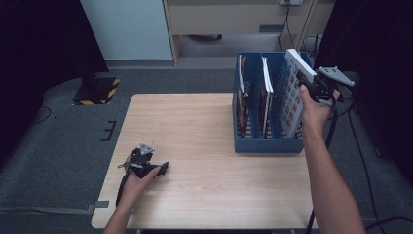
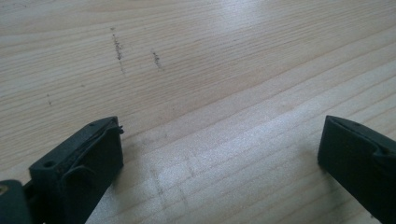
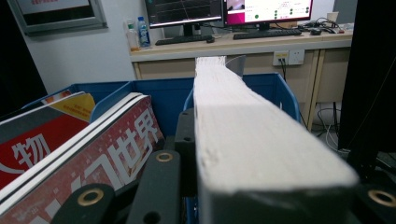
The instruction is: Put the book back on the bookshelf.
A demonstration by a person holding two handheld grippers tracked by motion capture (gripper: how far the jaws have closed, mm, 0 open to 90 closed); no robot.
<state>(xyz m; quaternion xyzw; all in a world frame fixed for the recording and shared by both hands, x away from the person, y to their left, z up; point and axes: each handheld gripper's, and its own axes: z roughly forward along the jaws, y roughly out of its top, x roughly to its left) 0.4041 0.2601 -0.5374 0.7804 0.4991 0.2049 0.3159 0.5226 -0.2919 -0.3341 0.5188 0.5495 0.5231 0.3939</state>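
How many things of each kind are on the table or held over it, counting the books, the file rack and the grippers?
Books: 3, two standing in the rack, one thick book clamped by the right gripper
Blue file rack: 1
Grippers: 2, the left gripper open over the table
Total: 6

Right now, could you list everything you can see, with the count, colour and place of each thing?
table: one, light wood, centre.
file rack: one, blue, three slots, right part of table.
thick book: one, white pages, entering the rack's right slot, gripped.
magazines: at least two, red covers, upright in the left and middle slots.
monitors: two, on the desk behind.
bottles: two, on that desk.
left gripper: black, open, resting on table.
right gripper: black, shut on thick book.
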